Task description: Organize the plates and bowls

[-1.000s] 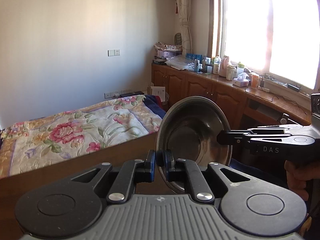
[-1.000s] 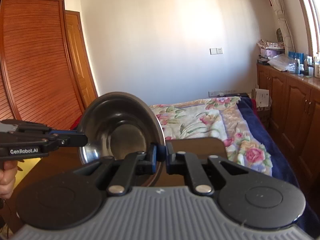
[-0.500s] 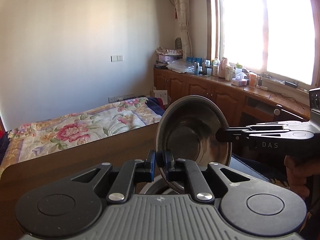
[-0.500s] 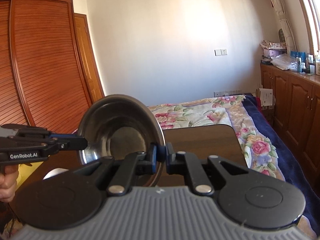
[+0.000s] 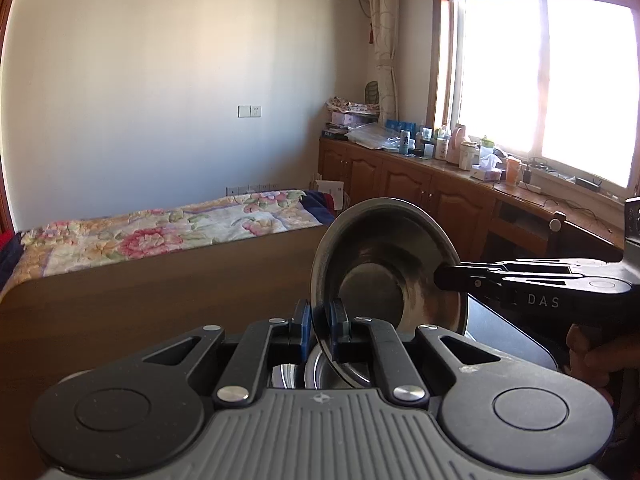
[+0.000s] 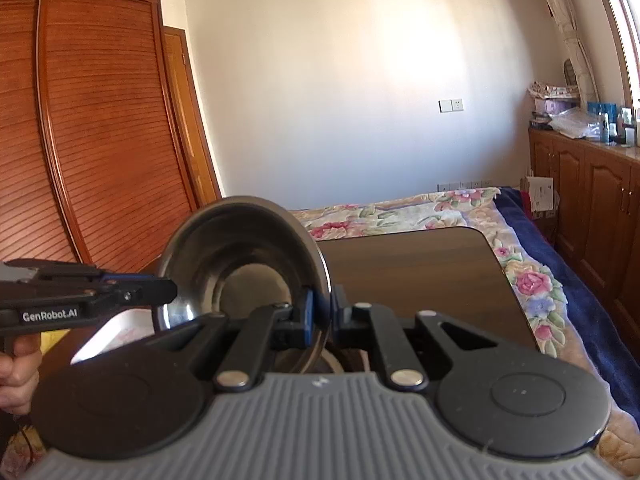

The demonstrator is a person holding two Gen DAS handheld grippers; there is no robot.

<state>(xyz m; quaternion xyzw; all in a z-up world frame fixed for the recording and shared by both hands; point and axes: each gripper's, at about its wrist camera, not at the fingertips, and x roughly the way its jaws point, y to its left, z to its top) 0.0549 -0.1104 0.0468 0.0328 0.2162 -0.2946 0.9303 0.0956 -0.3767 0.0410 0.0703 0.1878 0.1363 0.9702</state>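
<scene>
A steel bowl (image 5: 384, 268) is held tilted on edge above the dark wooden table (image 5: 160, 312). My left gripper (image 5: 320, 330) is shut on its near rim. My right gripper (image 6: 322, 312) is shut on the opposite rim of the same bowl (image 6: 240, 256). Each gripper shows in the other's view, the right gripper (image 5: 440, 278) from the right and the left gripper (image 6: 174, 292) from the left. Another steel bowl (image 5: 320, 372) lies on the table just under my left fingers, mostly hidden.
A bed with a floral quilt (image 5: 168, 232) lies beyond the table. Wooden cabinets (image 5: 420, 196) with bottles run under the window at the right. A wooden wardrobe (image 6: 92, 140) stands at the left. A white object (image 6: 116, 332) lies on the table's left side.
Both grippers have come down with the bowl toward the table. The table top and the bowl lying on it have come into view under the fingers.
</scene>
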